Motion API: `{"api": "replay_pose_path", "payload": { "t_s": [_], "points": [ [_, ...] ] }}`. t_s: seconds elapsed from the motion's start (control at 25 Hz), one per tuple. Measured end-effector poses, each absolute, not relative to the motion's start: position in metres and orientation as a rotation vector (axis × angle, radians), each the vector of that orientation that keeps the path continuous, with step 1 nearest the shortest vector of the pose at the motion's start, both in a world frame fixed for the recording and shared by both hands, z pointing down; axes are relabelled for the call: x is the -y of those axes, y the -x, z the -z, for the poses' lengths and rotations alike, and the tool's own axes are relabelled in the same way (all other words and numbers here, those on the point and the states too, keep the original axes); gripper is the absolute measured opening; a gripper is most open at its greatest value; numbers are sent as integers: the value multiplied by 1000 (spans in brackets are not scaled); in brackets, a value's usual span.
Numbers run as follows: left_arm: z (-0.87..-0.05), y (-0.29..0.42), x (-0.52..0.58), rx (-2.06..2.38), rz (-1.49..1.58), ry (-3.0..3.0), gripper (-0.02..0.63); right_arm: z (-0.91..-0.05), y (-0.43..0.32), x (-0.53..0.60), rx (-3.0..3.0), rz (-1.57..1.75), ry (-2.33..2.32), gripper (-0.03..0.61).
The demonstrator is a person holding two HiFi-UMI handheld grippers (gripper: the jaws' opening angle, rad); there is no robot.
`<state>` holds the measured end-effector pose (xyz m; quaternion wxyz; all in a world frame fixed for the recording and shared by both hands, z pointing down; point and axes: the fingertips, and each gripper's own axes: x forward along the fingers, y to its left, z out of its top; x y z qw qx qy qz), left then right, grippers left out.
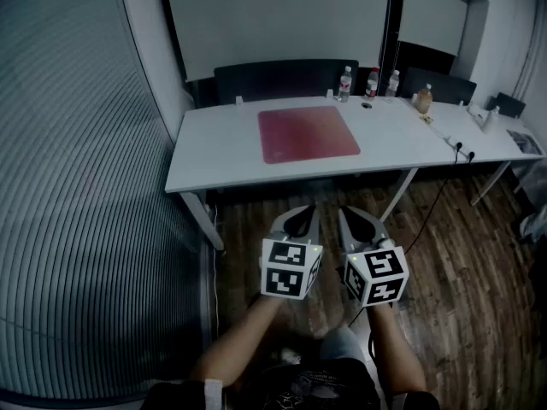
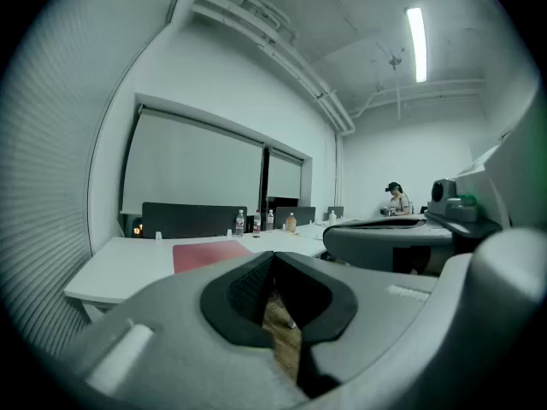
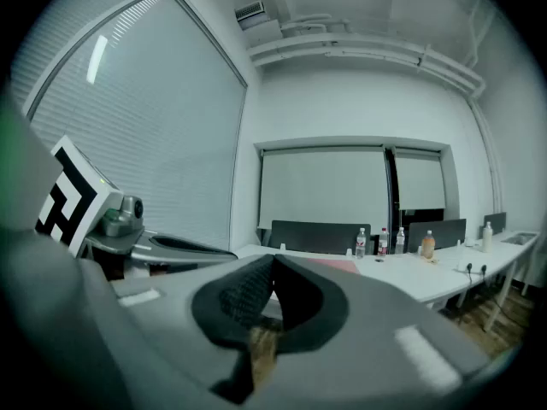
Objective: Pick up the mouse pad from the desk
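On the white counter [image 1: 222, 143] lay a red mouse pad [image 1: 308, 133], flat. Left gripper [image 1: 302, 217] and right gripper [image 1: 354, 220] hung side by side well short of it, fingers [image 2: 241, 292] closed, empty.

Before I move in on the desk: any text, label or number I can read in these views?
Nothing reads clearly in any view.
Labels on the bottles: too small to read.
Marker cubes: black-and-white square patterns only, no words.
Small orange light at the back of the desk: too blurred to read.
Paper at the desk's right end: too blurred.
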<state>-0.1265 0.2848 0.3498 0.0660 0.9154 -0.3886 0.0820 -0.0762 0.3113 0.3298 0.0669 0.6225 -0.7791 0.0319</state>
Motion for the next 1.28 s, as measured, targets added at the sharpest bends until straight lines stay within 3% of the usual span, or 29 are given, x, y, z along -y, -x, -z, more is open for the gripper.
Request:
{"api": "replay_pose_path", "payload": {
  "t_s": [0.72, 1.28],
  "points": [
    [-351, 133, -235, 1209, -251, -2760, 6, -332, 82, -259, 2384, -69, -1881, 2],
    [-366, 73, -135, 1227, -285, -2765, 6, -352, 23, -161, 2397, -64, -1878, 2]
  ]
}}
